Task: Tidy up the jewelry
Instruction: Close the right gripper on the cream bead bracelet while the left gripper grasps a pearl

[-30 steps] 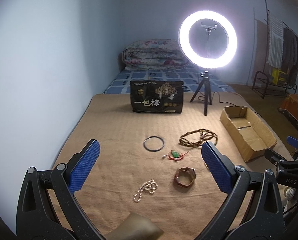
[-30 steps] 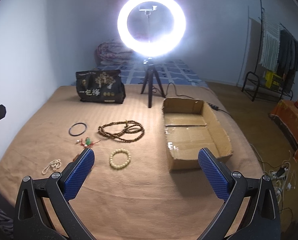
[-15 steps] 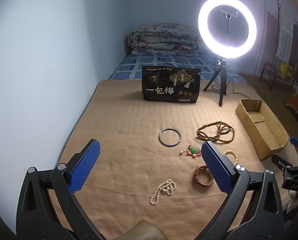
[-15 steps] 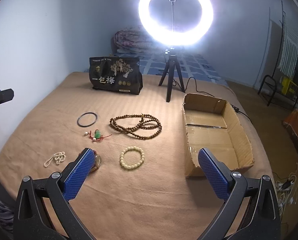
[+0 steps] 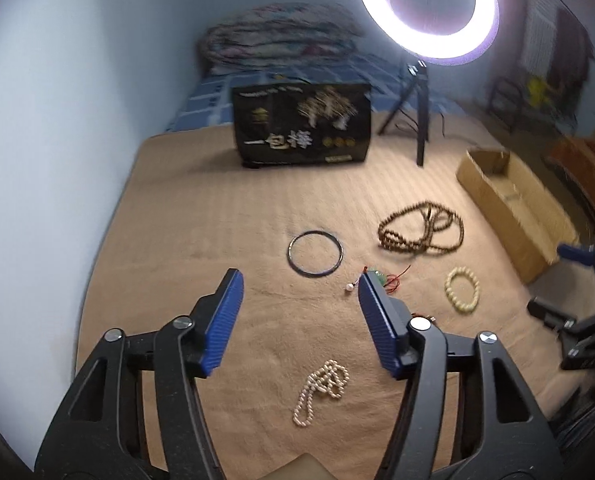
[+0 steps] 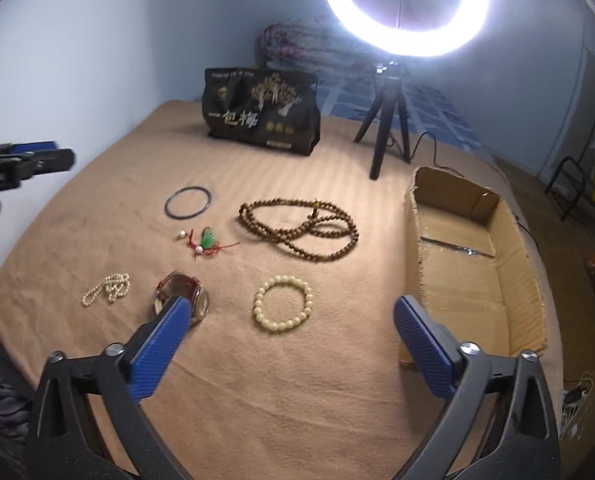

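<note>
Altogether six jewelry pieces on blanket (image 6: 297,392), one cardboard box (image 6: 513,292), both grippers' jaws spread wide, empty.

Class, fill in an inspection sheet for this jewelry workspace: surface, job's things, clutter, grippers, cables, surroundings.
Surface: tan blanket on a bed.
Job's things: black bangle, brown bead necklace, green pendant, cream bracelet, pearl strand, watch; cardboard box holds none of them.
Clutter: black bag.
Grippers: left gripper and right gripper open, holding nothing.
Cables: black lead behind the tripod.
Surroundings: ring light, folded quilt, blue wall.
</note>
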Demonstrator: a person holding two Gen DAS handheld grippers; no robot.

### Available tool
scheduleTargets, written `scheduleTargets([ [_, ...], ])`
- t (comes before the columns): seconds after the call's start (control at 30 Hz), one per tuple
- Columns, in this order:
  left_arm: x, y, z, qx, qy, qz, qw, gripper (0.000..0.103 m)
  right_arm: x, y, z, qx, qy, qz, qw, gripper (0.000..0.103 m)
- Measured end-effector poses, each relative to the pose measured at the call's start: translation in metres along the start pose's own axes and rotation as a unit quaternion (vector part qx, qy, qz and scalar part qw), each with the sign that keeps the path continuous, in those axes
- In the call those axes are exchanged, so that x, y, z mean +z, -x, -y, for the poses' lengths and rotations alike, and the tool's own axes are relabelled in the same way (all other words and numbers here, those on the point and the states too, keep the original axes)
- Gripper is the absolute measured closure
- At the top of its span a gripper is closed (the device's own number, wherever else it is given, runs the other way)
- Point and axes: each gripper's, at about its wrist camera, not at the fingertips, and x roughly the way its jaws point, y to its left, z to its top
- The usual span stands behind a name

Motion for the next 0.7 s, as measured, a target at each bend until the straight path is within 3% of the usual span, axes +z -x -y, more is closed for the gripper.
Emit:
scheduleTargets([
  [0.1, -0.001, -0.023, -0.006, -0.025, 0.009, -0.026, 0.9993, 0.057, -0.002, -0.008, 0.002, 0.009, 0.003, -0.013, 1.0, 0.017],
  [0.17, -0.003, -0.039, -0.011, -0.057, 0.023, -0.041, 0.9973, 0.057, -0.006, -0.016, 0.004, 0.022, 0.002, -0.03, 0.999, 0.021],
  [0.3, -0.007, -0.058, -0.006, -0.065, -0.011, -0.038, 0.9971, 0.065, -0.01, -0.033, 0.003, 0.039, 0.007, -0.057, 0.998, 0.034],
  [0.53, -0.021, -0.095, 0.007, -0.106, -0.05, -0.058, 0.9915, 0.078, -0.008, -0.058, 0.002, 0.034, 0.016, -0.088, 0.995, 0.039],
  [0.7, -0.031, -0.127, 0.011, -0.114, -0.04, -0.079, 0.9896, 0.088, -0.008, -0.075, 0.015, 0.016, 0.006, -0.109, 0.994, 0.044],
])
